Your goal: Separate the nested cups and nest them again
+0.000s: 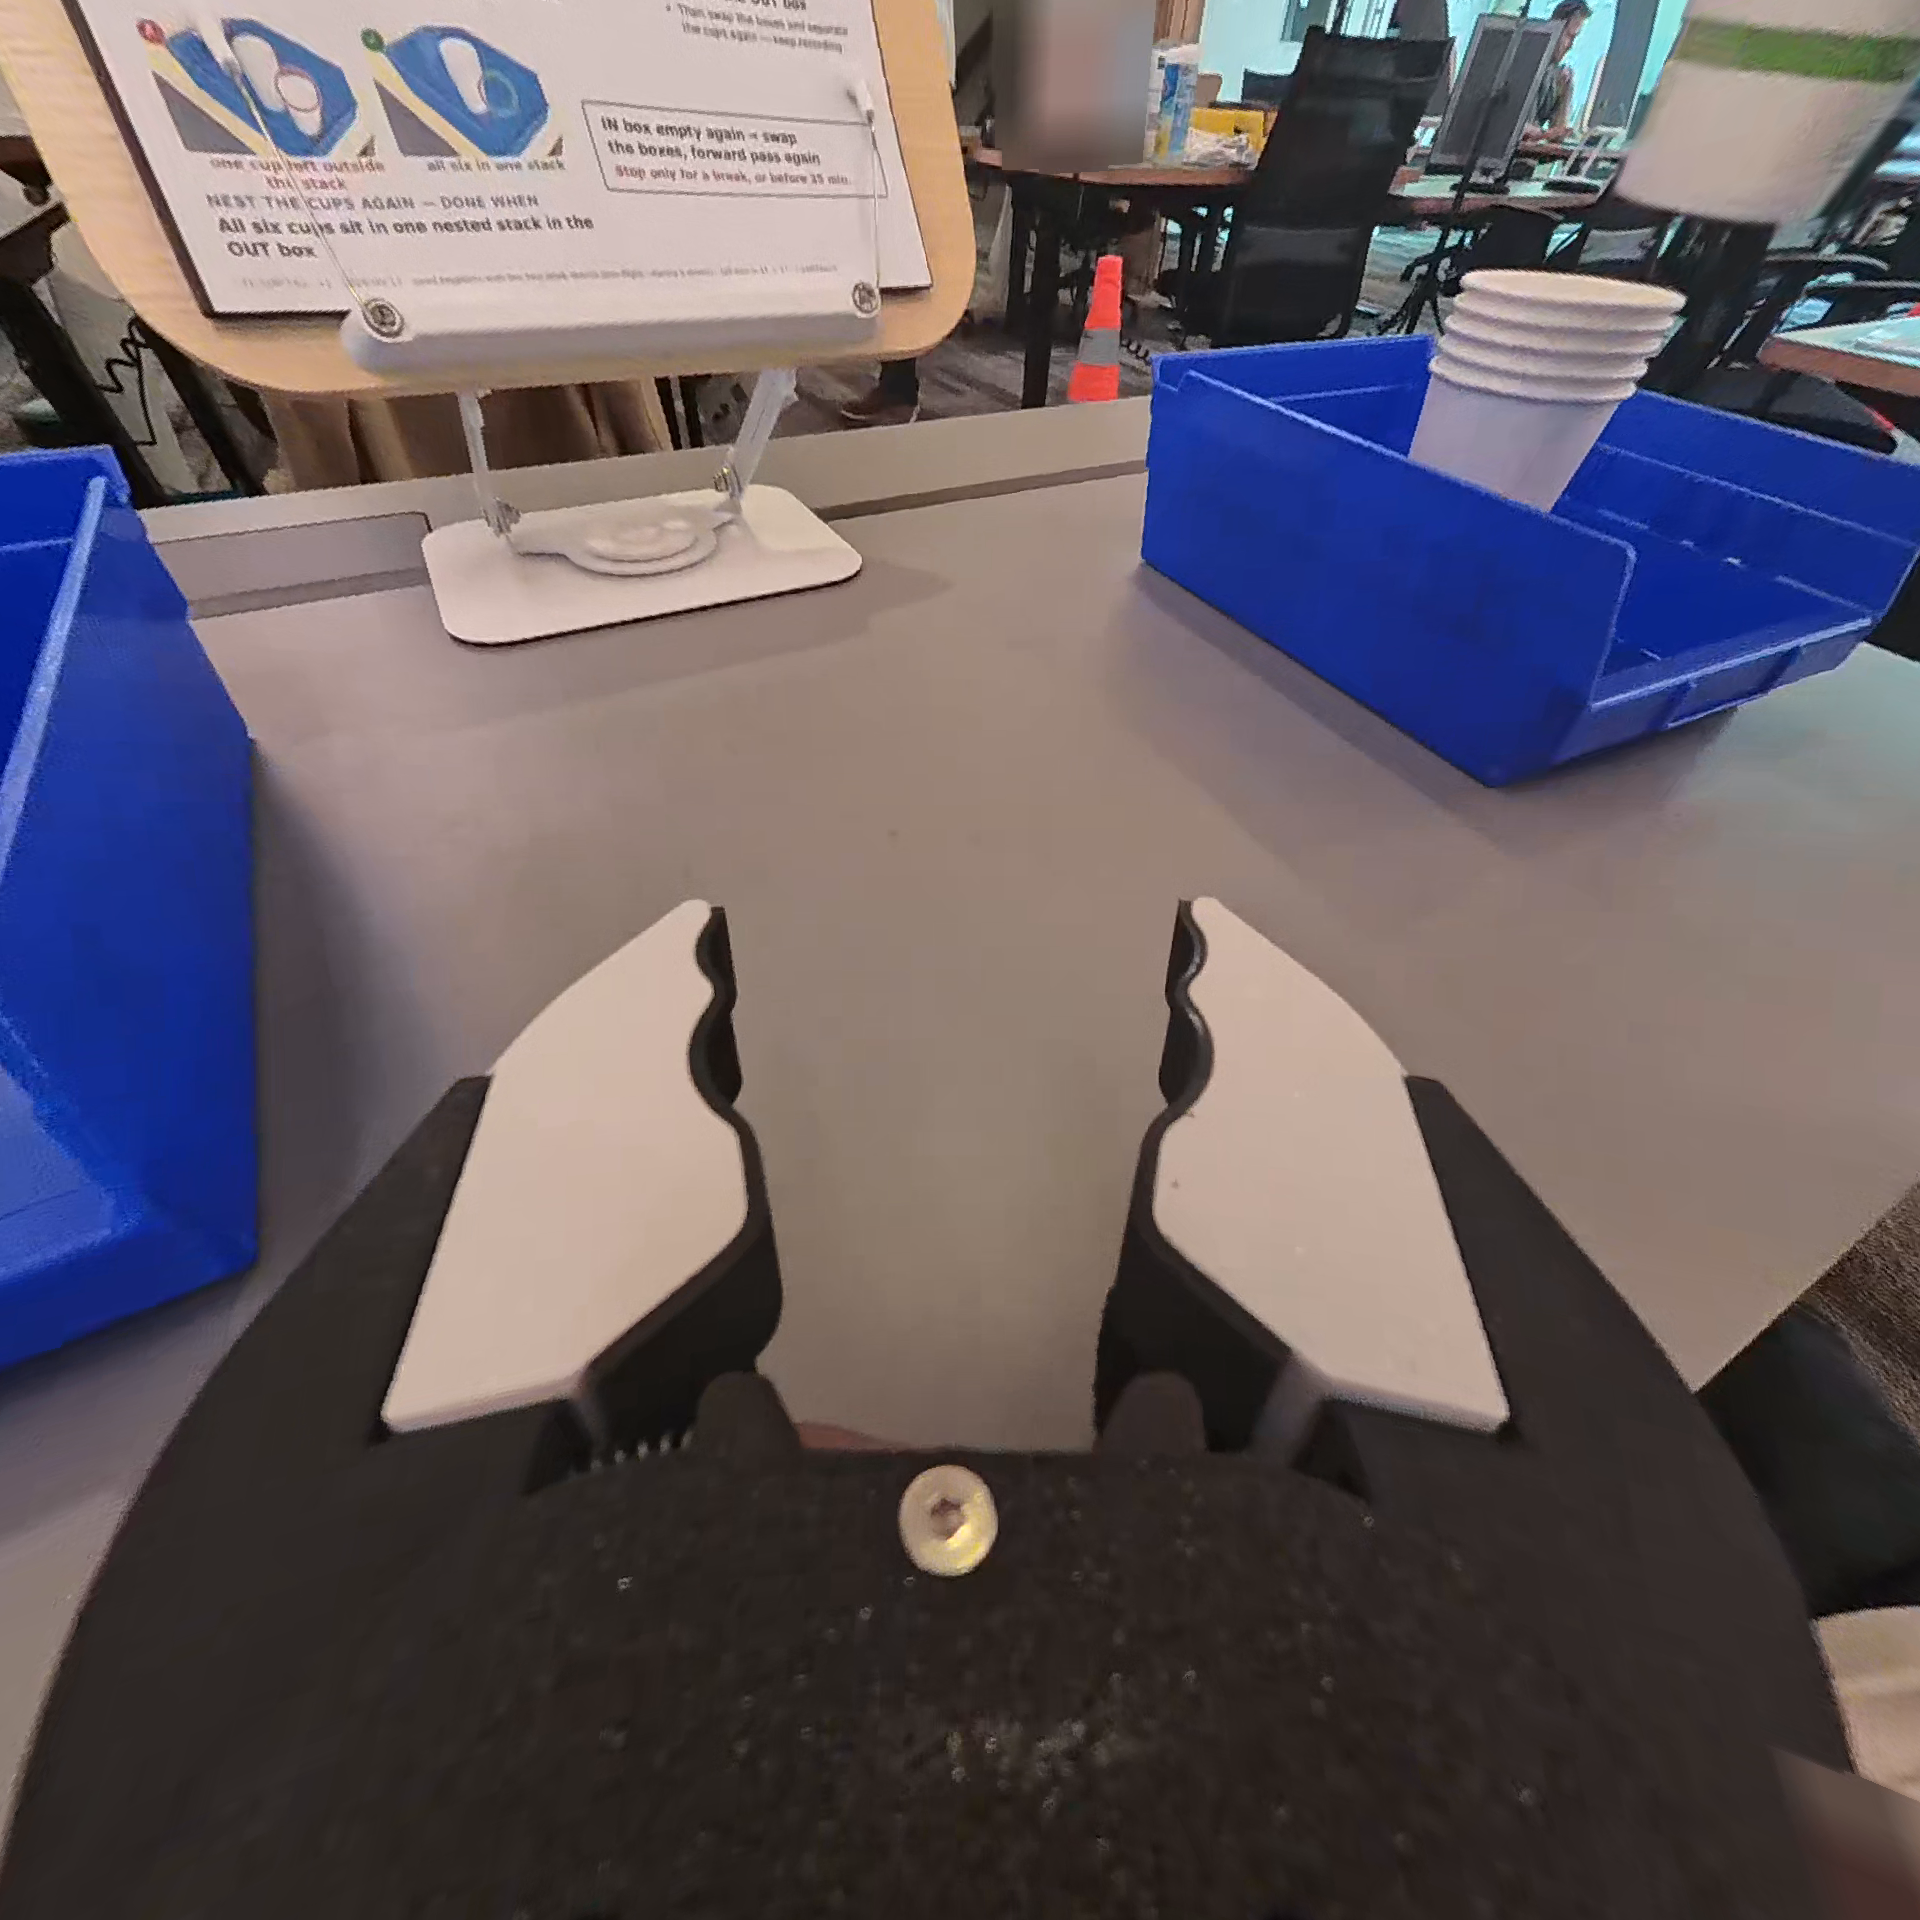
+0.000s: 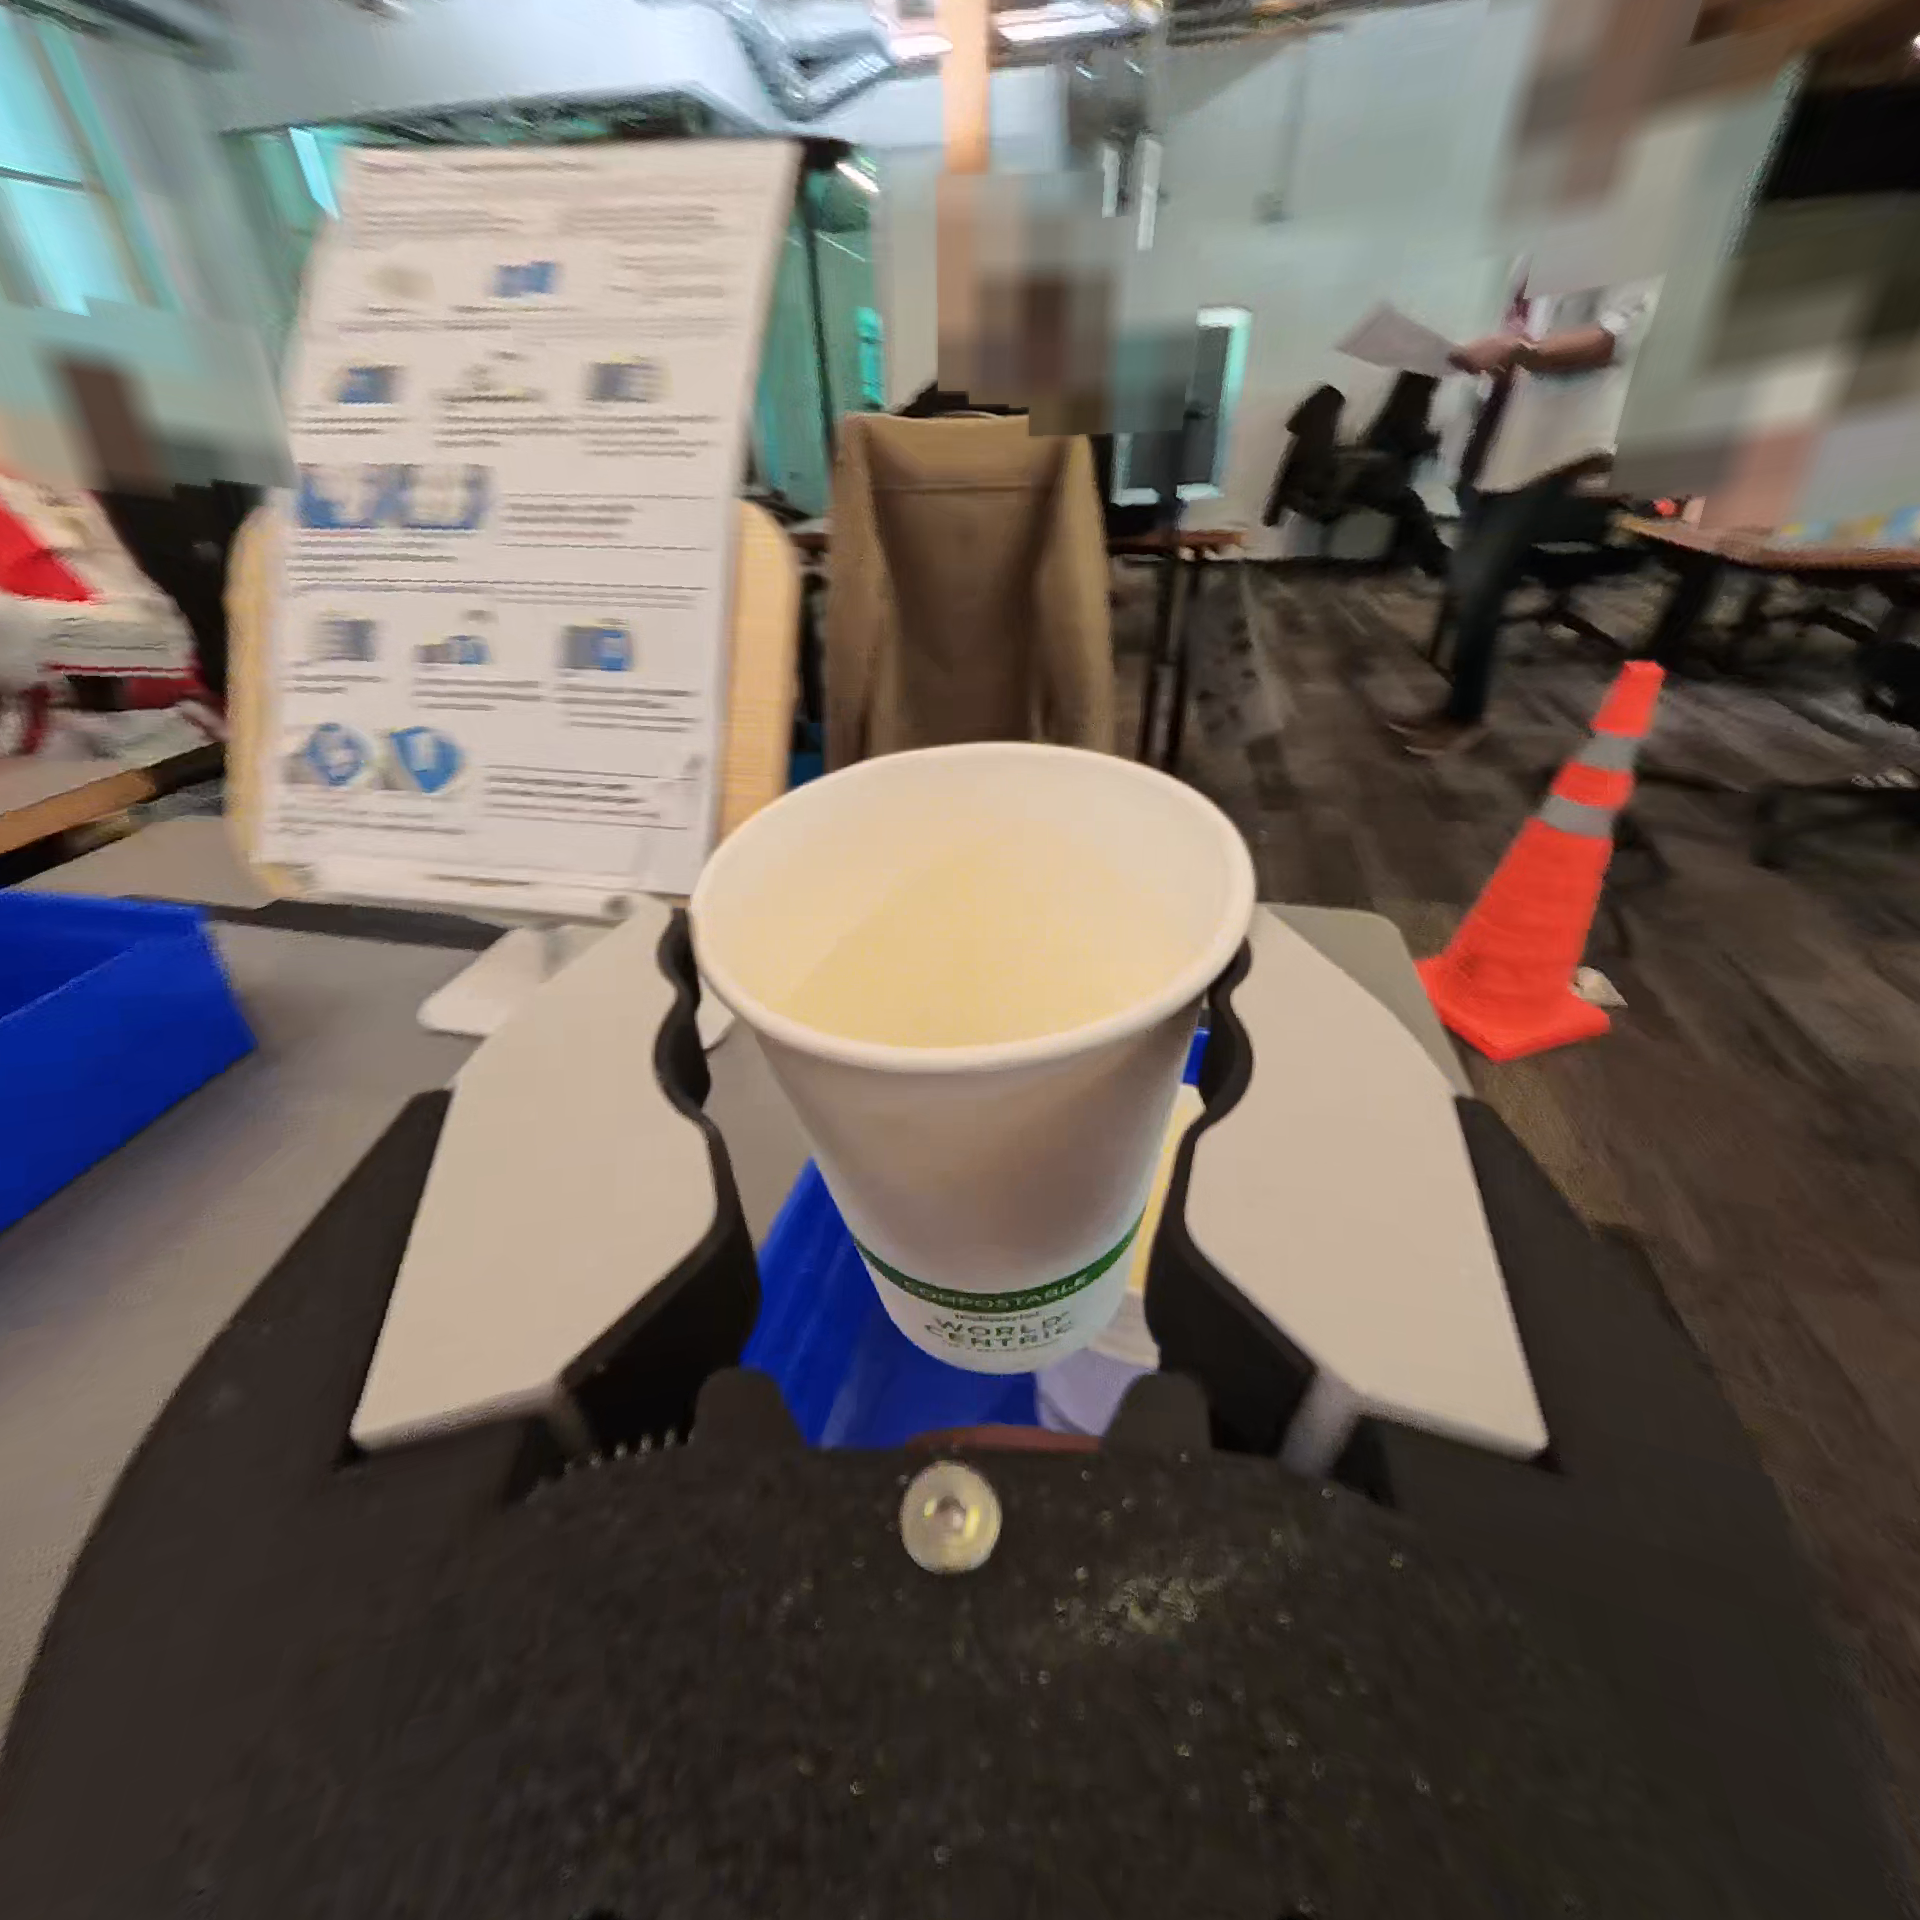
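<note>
Here, the right hand-held gripper point(image 2: 961, 997) is clamped on a single white paper cup point(image 2: 977, 1029), its two fingers pressing the cup's sides just below the rim. The cup is upright, tilted slightly toward the camera, open mouth up, with a green band near its base. It is lifted above a blue bin point(image 2: 831, 1340), part of which shows beneath it between the fingers.

In the left wrist view, the left hand-held gripper point(image 1: 951, 935) hangs over the grey bench point(image 1: 935, 748) with its fingers spread apart and nothing between them. To its right on the bench sits the right blue bin point(image 1: 1403, 623), and a stack of nested white cups point(image 1: 1538, 384) leans inside it near the back wall. The lifted cup point(image 1: 1766, 104) appears blurred at the upper right corner of that view, above the stack. A second blue bin point(image 1: 114, 883) stands at the left edge of the bench, well apart from the first.

Between the two bins, toward the far edge, an instruction sheet point(image 1: 520, 145) rests on a white stand point(image 1: 644, 561). An orange traffic cone point(image 2: 1548, 883) stands on the floor beyond the bench.
</note>
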### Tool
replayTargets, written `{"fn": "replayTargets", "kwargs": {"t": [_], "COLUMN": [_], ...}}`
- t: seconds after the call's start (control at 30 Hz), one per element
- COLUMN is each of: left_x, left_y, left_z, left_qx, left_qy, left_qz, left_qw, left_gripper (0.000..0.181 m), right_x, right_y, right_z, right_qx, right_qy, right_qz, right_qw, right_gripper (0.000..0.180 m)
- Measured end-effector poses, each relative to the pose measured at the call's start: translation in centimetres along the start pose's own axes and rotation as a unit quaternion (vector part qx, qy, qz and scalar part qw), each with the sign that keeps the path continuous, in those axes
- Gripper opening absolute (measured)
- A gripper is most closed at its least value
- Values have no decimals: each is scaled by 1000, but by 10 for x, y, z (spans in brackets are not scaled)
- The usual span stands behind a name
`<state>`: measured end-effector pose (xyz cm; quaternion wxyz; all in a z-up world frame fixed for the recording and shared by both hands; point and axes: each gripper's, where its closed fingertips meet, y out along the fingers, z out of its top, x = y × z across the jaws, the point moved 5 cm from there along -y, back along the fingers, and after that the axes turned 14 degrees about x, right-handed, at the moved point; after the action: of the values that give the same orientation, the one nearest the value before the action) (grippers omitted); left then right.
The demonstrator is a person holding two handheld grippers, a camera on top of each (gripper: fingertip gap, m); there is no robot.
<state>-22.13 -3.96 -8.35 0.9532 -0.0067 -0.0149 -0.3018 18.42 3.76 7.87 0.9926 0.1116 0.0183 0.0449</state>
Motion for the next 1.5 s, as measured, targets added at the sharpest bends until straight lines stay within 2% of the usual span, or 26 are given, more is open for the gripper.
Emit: {"fn": "replayTargets", "kwargs": {"t": [0.13,0.3,0.77,1.07,1.2,1.33,1.4,1.5], "left_x": [8,12,10,9,6,0,-4,-9], "left_y": [0,1,3,3,5,5,5,4], "left_z": [-5,-7,-13,-14,-18,-18,-18,-15], "left_qx": [-11,-14,-34,-38,-43,-41,-38,-29], "left_qy": [10,28,9,13,13,9,4,-4], "left_qz": [-17,-21,-41,-36,-30,-18,-11,2], "left_qw": [1000,999,999,999,999,999,999,1000], "left_gripper": [79,78,78,78,79,79,79,79], "right_x": [39,56,62,67,68,24,-20,-89], "right_y": [36,51,30,19,5,-36,-62,-104], "right_z": [-24,-48,-98,-118,-108,-91,-100,-125], "right_qx": [-48,-79,-245,-293,-279,-195,-157,-124], "right_qy": [34,11,6,-52,-103,-131,-87,22], "right_qz": [-34,-50,1,-11,-32,-11,47,150], "right_qw": [998,996,970,955,954,972,983,981], "right_gripper": [94,94,96,93,95,89,87,88]}}
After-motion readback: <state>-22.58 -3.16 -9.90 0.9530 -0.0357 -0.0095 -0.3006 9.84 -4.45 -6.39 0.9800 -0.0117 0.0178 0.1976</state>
